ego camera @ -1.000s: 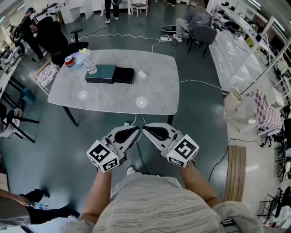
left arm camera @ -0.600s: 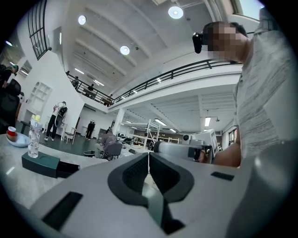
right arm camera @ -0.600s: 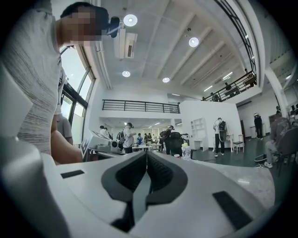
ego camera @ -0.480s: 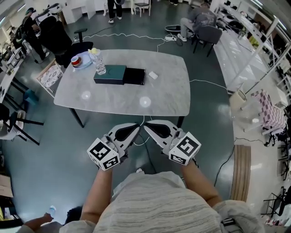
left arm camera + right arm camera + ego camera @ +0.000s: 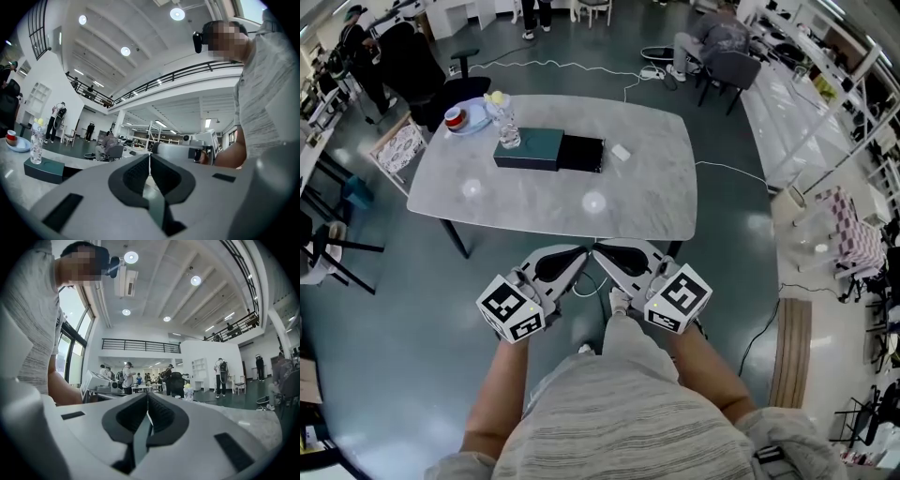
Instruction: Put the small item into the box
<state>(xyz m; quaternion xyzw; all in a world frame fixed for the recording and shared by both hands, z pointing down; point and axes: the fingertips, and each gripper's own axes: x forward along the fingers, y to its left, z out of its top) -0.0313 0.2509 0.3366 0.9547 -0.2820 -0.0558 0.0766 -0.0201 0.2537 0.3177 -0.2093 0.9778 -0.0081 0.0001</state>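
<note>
Reaching the worktop (image 5: pixel 628 202) is judged to be the step in hand, since both grippers are held short of its near edge, well apart from everything on it. The left gripper (image 5: pixel 579 255) is seen with its jaws pressed together and nothing between them, and the right gripper (image 5: pixel 602 253) likewise has its jaws closed and empty.

The small item (image 5: pixel 621 152), a white piece, lies on the worktop just beside the black box (image 5: pixel 581 153), to its right in the head view. The black box is set against a teal box (image 5: pixel 529 148). Which of the two is meant, and whether either is open, cannot be told.

For a clean pick, one pair of jaws would have to be opened before the item is met. The right gripper is judged the better placed, as the item lies toward that side.

A clear bottle (image 5: pixel 508 127) and a plate (image 5: pixel 473 127) carrying a red bowl (image 5: pixel 456 116) stand near the teal box's far left corner and should be kept clear of. Nothing is seen between the grippers and the item. Cables (image 5: pixel 553 66) are trailed over the floor (image 5: pixel 394 309) beyond the worktop.
</note>
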